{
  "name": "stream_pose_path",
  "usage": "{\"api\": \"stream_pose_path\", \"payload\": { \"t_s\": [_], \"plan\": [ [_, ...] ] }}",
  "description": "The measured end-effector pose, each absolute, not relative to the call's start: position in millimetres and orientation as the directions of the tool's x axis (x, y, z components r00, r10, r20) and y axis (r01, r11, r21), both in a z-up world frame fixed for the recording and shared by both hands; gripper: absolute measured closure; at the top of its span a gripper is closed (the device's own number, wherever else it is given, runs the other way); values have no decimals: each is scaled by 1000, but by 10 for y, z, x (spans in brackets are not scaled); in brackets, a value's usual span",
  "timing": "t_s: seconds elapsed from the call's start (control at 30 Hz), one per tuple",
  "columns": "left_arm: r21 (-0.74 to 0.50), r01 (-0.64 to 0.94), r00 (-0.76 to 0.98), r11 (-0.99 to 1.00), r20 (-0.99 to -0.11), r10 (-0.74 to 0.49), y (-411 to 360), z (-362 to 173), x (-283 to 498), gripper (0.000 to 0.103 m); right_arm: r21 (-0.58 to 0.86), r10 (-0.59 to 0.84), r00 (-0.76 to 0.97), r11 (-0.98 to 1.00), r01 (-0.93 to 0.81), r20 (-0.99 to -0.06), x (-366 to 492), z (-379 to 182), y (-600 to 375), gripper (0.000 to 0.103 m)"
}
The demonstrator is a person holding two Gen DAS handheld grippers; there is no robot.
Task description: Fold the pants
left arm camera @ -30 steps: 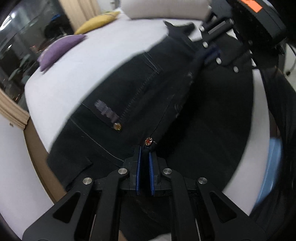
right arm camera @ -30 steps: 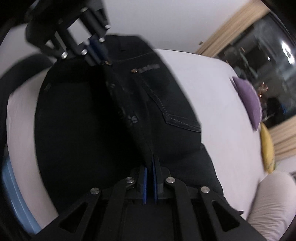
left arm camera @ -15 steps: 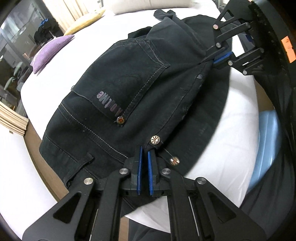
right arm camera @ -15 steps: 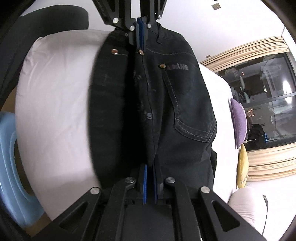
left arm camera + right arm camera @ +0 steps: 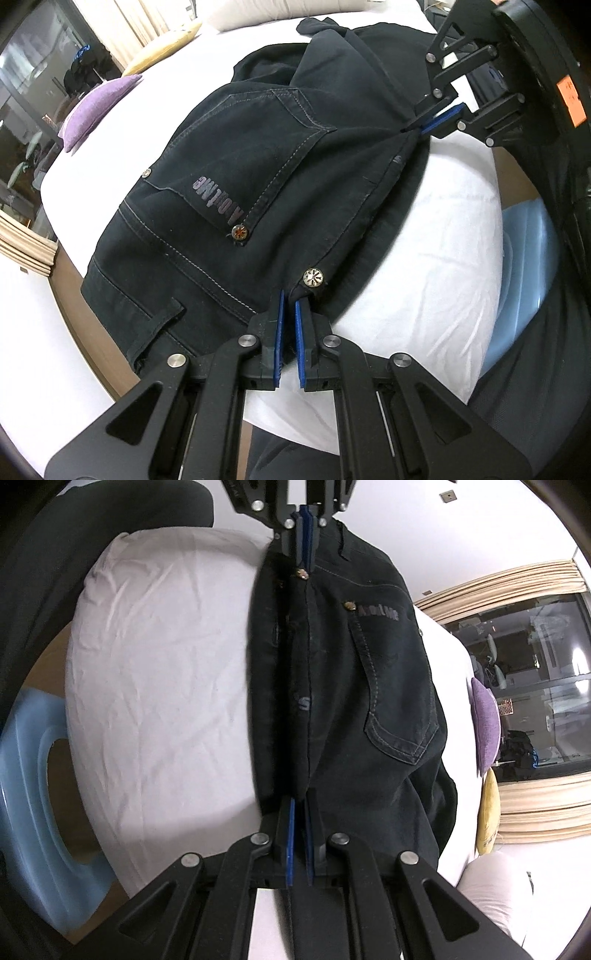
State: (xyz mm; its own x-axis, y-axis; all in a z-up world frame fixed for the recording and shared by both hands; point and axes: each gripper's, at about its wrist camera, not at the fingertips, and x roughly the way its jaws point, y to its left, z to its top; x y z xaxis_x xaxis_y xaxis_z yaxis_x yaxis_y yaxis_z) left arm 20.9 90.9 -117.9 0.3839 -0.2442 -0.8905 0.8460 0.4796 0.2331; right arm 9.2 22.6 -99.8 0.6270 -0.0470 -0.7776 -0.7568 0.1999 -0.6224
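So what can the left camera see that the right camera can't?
Only the left wrist view shows the orange sticker on the right gripper. Only the right wrist view shows the hole in the blue plastic stool and the small square plate on the wall. Both show the black pants on the white bed, the purple cushion, the yellow cushion and the left gripper.
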Motion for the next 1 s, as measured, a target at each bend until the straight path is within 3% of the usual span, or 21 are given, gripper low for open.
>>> {"api": "stream_pose_path", "payload": {
  "t_s": [0.27,0.67,0.83,1.0],
  "plan": [
    [239,833,400,498,-883,-245,920,-1196,147,98,-622,-50,627,204,-756,-778,79,-1029,246,97],
    [206,811,362,547,-912,-193,1110,-947,120,86,-602,-53,610,247,-760,-791,184,-1128,293,96],
    [117,761,378,638,-879,-291,1104,-612,261,86,-605,-51,616,265,-751,-786,196,-1135,299,96],
    [40,741,401,671,-827,-394,510,-594,457,86,-616,-56,630,294,-731,-775,193,-1153,307,96]
  ]
}}
